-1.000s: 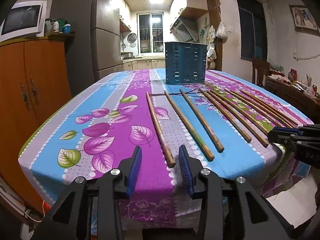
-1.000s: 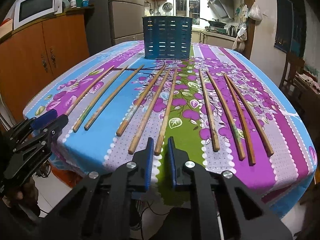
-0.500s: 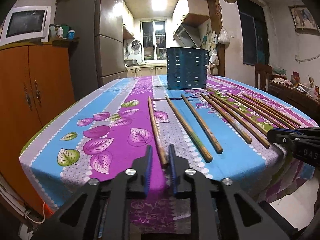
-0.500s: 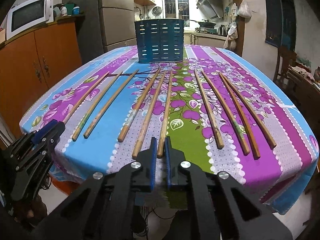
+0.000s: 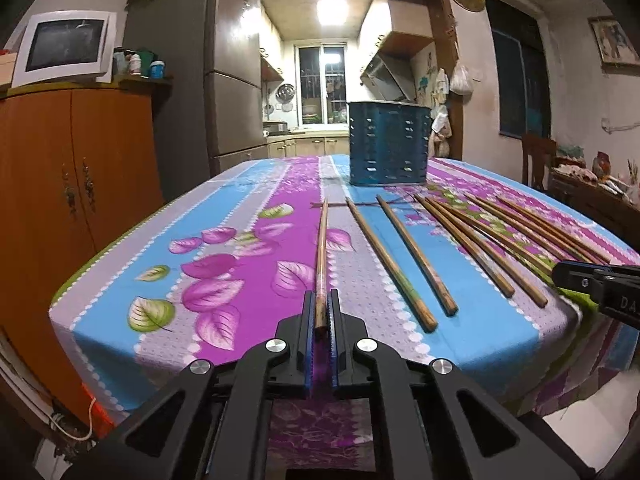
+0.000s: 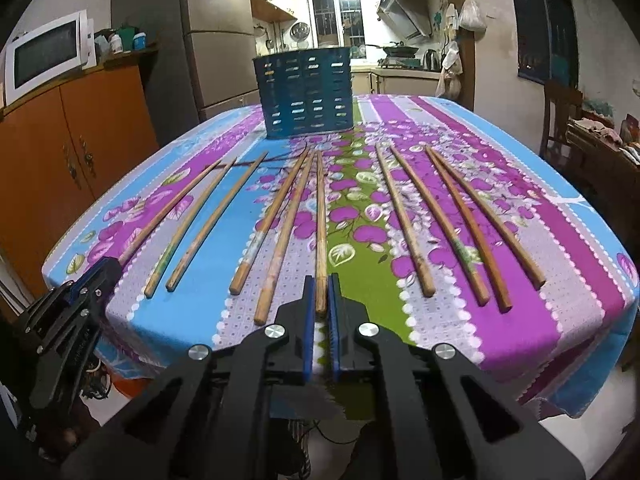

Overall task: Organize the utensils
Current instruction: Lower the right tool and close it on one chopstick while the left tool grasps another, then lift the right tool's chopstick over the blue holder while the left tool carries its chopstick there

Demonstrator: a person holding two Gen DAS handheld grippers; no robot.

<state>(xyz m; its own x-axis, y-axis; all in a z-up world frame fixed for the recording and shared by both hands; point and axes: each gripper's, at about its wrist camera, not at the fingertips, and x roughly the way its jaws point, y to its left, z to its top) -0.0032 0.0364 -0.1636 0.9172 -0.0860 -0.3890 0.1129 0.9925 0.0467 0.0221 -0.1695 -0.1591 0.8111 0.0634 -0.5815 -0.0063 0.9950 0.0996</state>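
Both sets of jaws have just closed — the left gripper [image 5: 320, 312] on the leftmost chopstick [image 5: 322, 248], the right gripper [image 6: 320, 296] on a middle chopstick [image 6: 320, 216] — each still lying on the surface [image 5: 248, 280], ready for the blue slotted holder [image 6: 306, 94].

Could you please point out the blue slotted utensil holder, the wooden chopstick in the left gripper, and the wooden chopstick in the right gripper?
Blue slotted utensil holder [image 6: 306, 94]: right wrist view, front wall.
Wooden chopstick in the left gripper [image 5: 322, 256]: left wrist view, mid-shaft.
Wooden chopstick in the right gripper [image 6: 321, 224]: right wrist view, mid-shaft.

Partial "DA" on right gripper [image 5: 600, 284]
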